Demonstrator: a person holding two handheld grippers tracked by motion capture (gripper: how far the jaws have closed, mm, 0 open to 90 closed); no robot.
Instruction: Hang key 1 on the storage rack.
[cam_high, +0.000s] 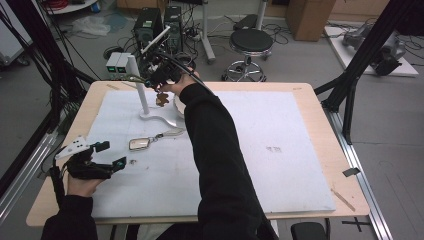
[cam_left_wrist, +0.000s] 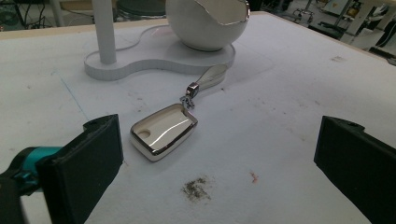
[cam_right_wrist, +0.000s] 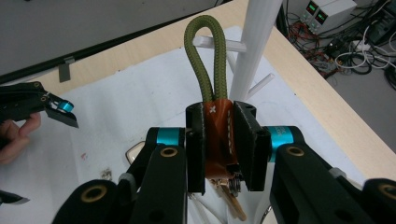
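Between tool pads: braided cord loop (cam_right_wrist: 205, 56).

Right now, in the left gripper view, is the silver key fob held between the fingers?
No. The silver key fob lies flat on the white mat, apart from both fingers, which stand wide open.

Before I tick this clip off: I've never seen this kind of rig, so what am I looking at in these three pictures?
No robot here: a person holds a two-jaw gripper in each hand. The high view looks down on the table; the other two pictures come from cameras riding on each gripper.

The right gripper is shut on the orange tag of a keychain with an olive cord loop, held up near the pegs of a white stand.

The left gripper is open and holds nothing. Ahead of it on the white mat lies a shiny metal key fob, its strap running toward the stand's base, where a white bowl sits.
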